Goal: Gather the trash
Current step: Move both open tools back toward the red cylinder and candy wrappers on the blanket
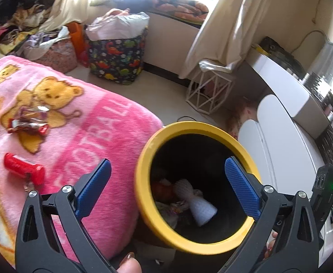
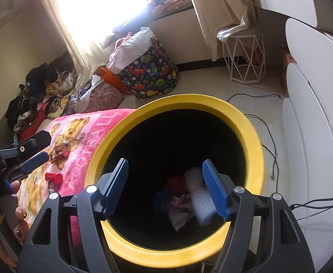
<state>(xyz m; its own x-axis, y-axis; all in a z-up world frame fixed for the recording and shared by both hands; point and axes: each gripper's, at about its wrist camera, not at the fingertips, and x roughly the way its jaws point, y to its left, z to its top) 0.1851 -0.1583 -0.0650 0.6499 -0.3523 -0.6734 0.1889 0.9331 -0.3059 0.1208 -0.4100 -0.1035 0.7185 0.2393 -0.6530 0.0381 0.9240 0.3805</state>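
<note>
Pink bear blanket [image 1: 93, 122], dinosaur-print bag [image 1: 116, 59] on the floor, white wire stool [image 2: 246, 59] beside cream curtain [image 1: 230, 22].

A black round trash bin with a yellow rim [image 1: 143, 195] stands upright, holding crumpled trash. Left of the bin lie shiny crumpled wrappers [image 1: 29, 122] and a red plastic cylinder [image 1: 24, 168].

1. I count one yellow-rimmed trash bin [image 1: 143, 195], with a white paper cup [image 1: 200, 207] and some crumpled scraps I can't number inside.
2. I see one red cylindrical item [image 1: 24, 168] on the pink blanket [image 1: 102, 159].
3. One cluster of shiny wrappers [image 1: 29, 121] lies there too; pieces unclear.
4. One dinosaur-print bag [image 1: 116, 59] stands on the floor.
5. One white wire stool [image 1: 208, 93].
6. Two grippers: left gripper [image 1: 166, 188], right gripper [image 2: 166, 186].
</note>
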